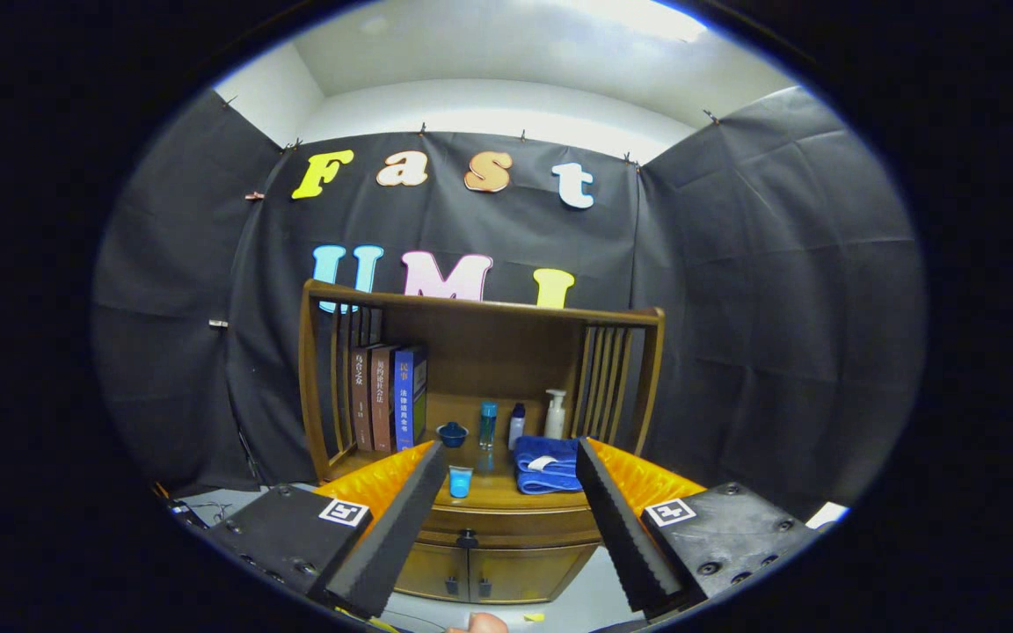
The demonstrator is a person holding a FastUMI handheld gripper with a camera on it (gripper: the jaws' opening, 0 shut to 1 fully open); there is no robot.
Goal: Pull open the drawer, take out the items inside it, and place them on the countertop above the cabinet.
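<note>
Drawer (506, 525) sits shut, flush under the front edge of the cabinet's countertop (506, 497), with one small dark knob (468, 534) at its middle and two little doors (493, 573) below it. The gripper (506, 519) hangs well back from the cabinet with its fingers spread wide and nothing between them; the drawer front shows in the gap.

On the countertop stand a small blue cup (460, 481) near the front edge, a folded blue towel (546, 464) to the right of it, and farther back a dark bowl (452, 432), a blue bottle (488, 424), a smaller bottle (516, 425) and a white pump bottle (555, 414). Books (388, 397) lean at the back left corner.

Whether any of these came out of the drawer cannot be told (a shut drawer fits both a job ahead and one finished with the drawer pushed back).

The knob is the only hold on the drawer: small, round and hard, likely slippery, so the fingers would need to close squarely on either side of it and pull straight outward. A wooden drawer of this kind probably slides stiffly and may jam if pulled askew. Its contents are hidden.
</note>
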